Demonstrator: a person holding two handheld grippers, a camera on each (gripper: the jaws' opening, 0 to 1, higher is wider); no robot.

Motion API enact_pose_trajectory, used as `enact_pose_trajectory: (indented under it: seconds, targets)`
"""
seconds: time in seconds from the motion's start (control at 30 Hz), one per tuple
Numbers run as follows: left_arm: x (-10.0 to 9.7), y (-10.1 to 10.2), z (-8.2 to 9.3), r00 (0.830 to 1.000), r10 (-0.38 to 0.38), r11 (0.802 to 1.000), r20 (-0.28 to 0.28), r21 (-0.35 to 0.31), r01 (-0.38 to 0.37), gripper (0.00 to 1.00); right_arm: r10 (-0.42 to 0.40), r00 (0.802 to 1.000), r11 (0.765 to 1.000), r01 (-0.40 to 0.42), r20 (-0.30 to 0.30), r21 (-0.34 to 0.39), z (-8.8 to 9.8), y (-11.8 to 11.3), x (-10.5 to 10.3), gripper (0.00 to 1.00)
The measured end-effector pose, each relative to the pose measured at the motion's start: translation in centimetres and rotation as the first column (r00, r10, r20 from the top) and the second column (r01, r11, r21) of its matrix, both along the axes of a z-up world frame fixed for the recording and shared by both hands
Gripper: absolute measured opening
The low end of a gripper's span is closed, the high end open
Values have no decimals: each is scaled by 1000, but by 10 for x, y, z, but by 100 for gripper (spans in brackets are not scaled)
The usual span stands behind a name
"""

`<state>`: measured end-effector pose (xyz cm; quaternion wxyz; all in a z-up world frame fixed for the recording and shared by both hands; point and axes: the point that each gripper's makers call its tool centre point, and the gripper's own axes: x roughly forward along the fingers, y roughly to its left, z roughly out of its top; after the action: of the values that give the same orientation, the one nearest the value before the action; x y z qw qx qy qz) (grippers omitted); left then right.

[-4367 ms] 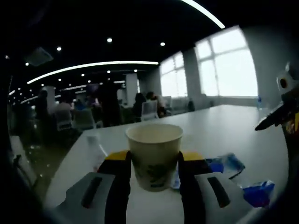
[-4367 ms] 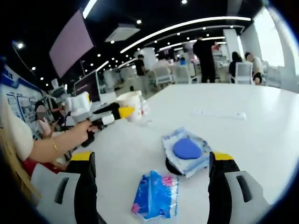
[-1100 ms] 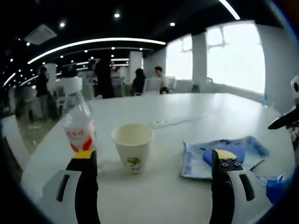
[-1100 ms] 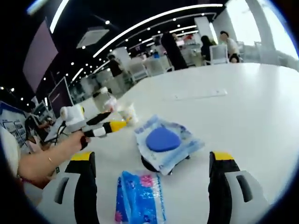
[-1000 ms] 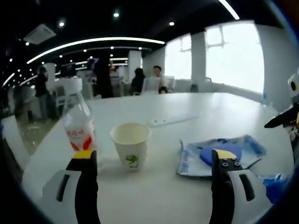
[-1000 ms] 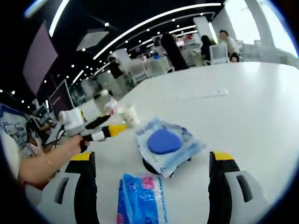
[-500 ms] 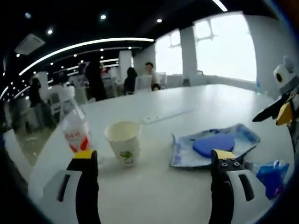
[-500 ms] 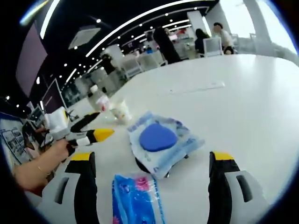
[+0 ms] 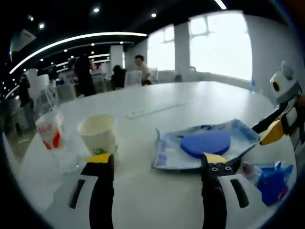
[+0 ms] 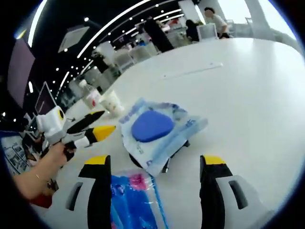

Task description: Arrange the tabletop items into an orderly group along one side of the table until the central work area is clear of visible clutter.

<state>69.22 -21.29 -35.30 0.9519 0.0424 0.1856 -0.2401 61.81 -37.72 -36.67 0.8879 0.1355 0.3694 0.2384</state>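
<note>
Each tool (image 9: 156, 164) has black jaws with yellow tips on grey bodies.

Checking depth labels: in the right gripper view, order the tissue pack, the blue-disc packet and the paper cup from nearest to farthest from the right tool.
1. Tissue pack, between the right tool's jaws, low in view.
2. Blue-disc packet, just beyond, centre.
3. Paper cup, farthest, upper left beside the bottle.

**Both grippers spread and empty above the table**

The left gripper (image 9: 157, 164) holds its yellow-tipped jaws wide apart with nothing between them. The right gripper (image 10: 153, 167) is likewise spread and empty. In the right gripper view, a hand (image 10: 53, 155) grips the left gripper's handle, forearm bare.
</note>
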Motion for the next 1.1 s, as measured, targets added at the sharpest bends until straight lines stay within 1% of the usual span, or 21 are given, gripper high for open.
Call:
enact_pose_trajectory:
  seconds: [0.1,0.13,0.2,0.23,0.3,0.33,0.37,0.4,0.47,0.5,0.53,0.57,0.63,0.67,0.7,0.73,0.77,0.8,0.83,1.0,1.1]
  targets:
    - [2,-1,-13,997,-2,1000,-79,-9,1,63,-15,1000,1000,15,-12,3,-4,0,-1,65]
    - [5,-2,-13,998,-6,1000,-70,-7,6,62,-19,1000,1000,19,-17,3,-4,0,-1,61]
    - [8,-2,-14,997,-11,1000,-75,-12,10,58,-18,1000,1000,18,-22,6,-5,1,-2,52]
    - [10,-2,-15,997,-6,1000,-83,-20,4,56,-37,999,999,37,-22,11,-4,1,-1,48]
    - [11,-3,-19,992,-5,999,-123,-44,0,51,-64,997,998,64,-38,-1,-6,-3,-1,37]
    - [10,-5,-21,989,-15,998,-148,-56,7,47,-79,996,997,78,-39,-11,-7,-6,0,32]
    - [10,-4,-21,988,-16,998,-154,-56,8,41,-96,995,995,96,-36,-11,-7,-8,2,25]
    - [13,-4,-20,990,-12,999,-143,-50,5,37,-100,994,995,100,-42,-6,-8,-8,2,22]
    - [16,-1,-21,992,-1,1000,-129,-18,-2,29,-101,993,995,102,-54,11,-8,-6,2,19]
    - [15,-3,-22,992,-25,1000,-124,5,25,26,-95,994,995,96,-51,13,-7,-5,2,18]
    - [15,-3,-23,991,-25,1000,-128,7,26,24,-91,994,996,91,-52,13,-7,-4,1,16]
    - [14,-3,-25,990,-23,999,-136,24,27,22,-94,994,995,95,-53,15,-7,-3,1,15]
    - [11,-6,-27,989,-50,997,-140,46,57,14,-88,995,996,88,-47,4,-7,-3,2,15]
    - [11,-4,-30,989,-41,996,-142,73,52,11,-87,995,996,87,-47,2,-8,-3,2,15]
    - [11,-6,-31,989,-49,996,-142,73,60,11,-87,995,996,88,-48,3,-8,-3,2,15]
    - [10,-8,-31,988,-54,996,-145,58,63,10,-88,995,996,89,-49,4,-7,-3,2,15]
    - [11,-9,-32,987,-50,997,-152,58,59,11,-88,995,996,88,-49,2,-8,-3,2,15]
    - [9,-11,-35,983,-57,995,-174,66,69,11,-88,995,996,88,-50,-1,-8,-3,2,15]
    - [9,-12,-36,982,-59,995,-177,71,72,11,-88,995,996,88,-50,-5,-8,-3,1,14]
    - [8,-11,-37,982,-47,994,-185,86,64,10,-80,996,996,79,-27,-40,-7,-3,1,13]
    - [10,-9,-36,983,-39,995,-177,88,55,5,-68,998,997,67,-14,-46,-6,-2,1,11]
